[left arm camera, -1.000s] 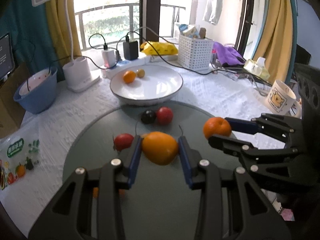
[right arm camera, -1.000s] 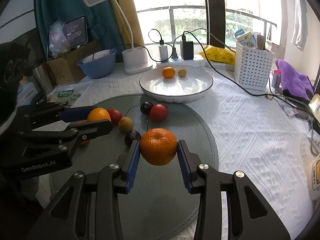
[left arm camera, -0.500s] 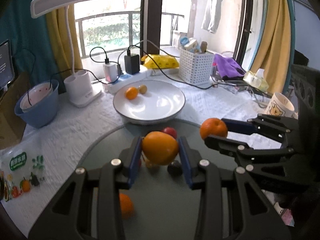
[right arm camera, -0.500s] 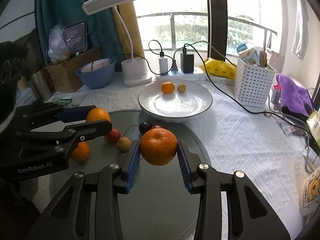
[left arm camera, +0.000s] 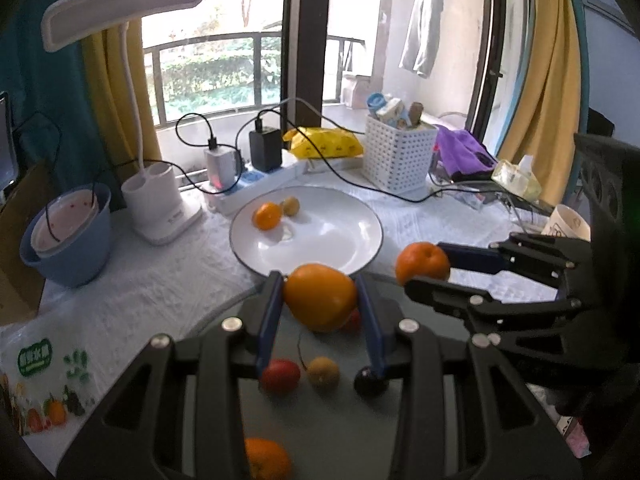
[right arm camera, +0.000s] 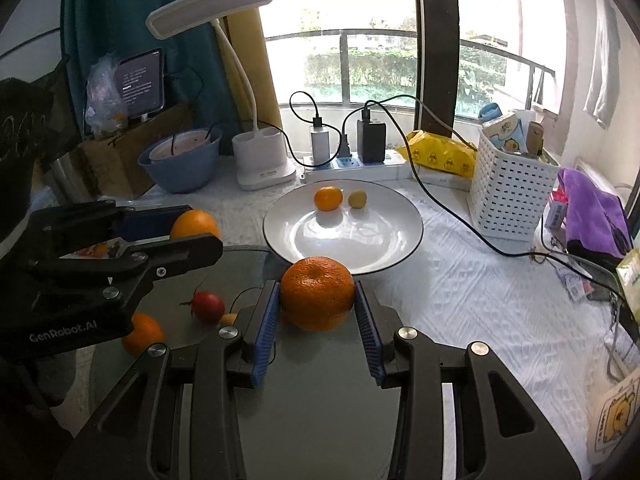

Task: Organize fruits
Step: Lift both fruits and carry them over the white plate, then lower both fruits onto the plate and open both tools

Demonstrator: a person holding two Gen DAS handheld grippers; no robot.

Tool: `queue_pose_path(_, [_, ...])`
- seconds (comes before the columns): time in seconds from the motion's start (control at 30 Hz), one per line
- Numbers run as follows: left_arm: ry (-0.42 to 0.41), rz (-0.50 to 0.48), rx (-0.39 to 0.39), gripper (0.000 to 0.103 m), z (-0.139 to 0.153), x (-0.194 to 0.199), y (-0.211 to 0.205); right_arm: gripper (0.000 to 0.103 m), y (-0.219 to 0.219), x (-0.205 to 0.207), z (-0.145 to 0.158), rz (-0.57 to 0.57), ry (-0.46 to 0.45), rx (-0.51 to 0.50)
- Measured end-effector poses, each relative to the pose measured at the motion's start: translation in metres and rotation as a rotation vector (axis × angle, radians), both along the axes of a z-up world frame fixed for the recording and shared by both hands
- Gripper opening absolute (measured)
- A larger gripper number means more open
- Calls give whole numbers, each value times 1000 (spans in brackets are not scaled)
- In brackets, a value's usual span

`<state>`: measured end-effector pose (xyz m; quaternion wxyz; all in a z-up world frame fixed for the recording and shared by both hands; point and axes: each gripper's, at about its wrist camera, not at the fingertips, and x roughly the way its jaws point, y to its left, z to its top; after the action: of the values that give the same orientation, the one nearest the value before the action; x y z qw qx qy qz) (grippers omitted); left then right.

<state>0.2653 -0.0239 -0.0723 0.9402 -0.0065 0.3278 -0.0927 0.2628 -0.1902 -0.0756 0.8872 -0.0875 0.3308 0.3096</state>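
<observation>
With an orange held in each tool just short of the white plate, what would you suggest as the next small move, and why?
Probably carry the right tool forward until its orange hangs over the bare middle of the white plate, then open. The plate holds only a small orange and a yellowish fruit at its far side, and the left tool can follow with its own orange.
</observation>
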Motion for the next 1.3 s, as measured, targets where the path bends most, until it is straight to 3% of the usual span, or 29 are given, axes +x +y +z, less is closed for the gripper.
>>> queue_pose_path(0.87, [51,5,-23,38,-24,70,20,41,19,68,-27,-9,55,-27])
queue_pose_path(1.1, [131,13,-29,39,-35,87,19,41,20,79,-34,-18,81,-15])
queue_pose_path(1.3, [144,12,-3,39,-37,92,15,41,18,82,-37,-29,96,-6])
